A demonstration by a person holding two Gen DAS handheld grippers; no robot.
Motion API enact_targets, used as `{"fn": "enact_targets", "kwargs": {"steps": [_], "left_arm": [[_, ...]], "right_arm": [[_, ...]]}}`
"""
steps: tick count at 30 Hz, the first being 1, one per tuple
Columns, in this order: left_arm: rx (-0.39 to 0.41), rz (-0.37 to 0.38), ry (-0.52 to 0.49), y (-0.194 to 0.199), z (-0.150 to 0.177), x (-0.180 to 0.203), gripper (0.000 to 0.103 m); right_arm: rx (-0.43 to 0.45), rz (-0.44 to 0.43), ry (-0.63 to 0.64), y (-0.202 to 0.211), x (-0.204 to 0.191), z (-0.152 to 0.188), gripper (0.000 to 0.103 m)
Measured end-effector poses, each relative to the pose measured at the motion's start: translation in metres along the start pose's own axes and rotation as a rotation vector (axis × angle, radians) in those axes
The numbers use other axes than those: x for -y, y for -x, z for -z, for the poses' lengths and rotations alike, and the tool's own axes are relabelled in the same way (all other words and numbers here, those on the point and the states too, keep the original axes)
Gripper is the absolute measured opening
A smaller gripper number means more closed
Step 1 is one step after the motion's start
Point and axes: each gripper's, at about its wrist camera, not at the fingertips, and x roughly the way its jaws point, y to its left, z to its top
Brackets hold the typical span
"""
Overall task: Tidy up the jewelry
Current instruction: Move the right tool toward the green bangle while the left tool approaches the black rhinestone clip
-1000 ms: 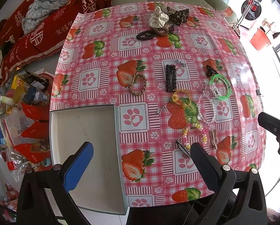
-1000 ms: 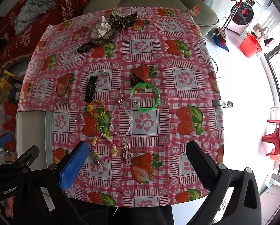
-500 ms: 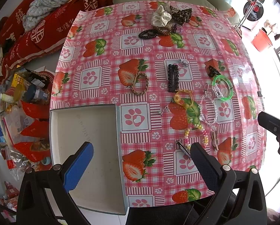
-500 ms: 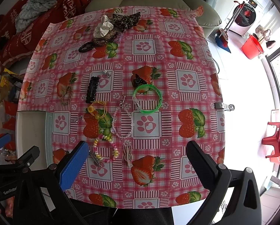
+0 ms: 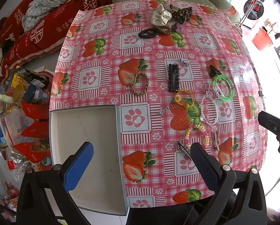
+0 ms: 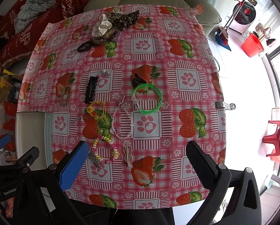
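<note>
I see daylight flooding in from the right, blowing the floor [image 6: 252, 97] white; the tablecloth [image 5: 140, 71] stays sharp, edges bent.

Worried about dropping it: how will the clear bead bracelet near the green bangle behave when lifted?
The clear bead bracelet lies in a loose, uneven loop, so it probably droops. Its glossy small beads may slip. It looks light.

"GenRobo", cut off at the edge, stands in white on the left tongs' [image 6: 1, 144] black body; the red blanket [image 5: 46, 28] behind the surface carries large white "囍" characters.
</note>
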Motion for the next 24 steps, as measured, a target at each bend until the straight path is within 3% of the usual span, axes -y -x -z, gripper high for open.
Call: {"fn": "enact_targets", "kwargs": {"steps": [24], "left_arm": [[-0.025, -0.012, -0.016, -0.013, -0.004, 0.011, 0.103]], "right_arm": [[-0.035, -0.019, -0.019, -0.015, 0.013, -0.002, 0.103]]}}
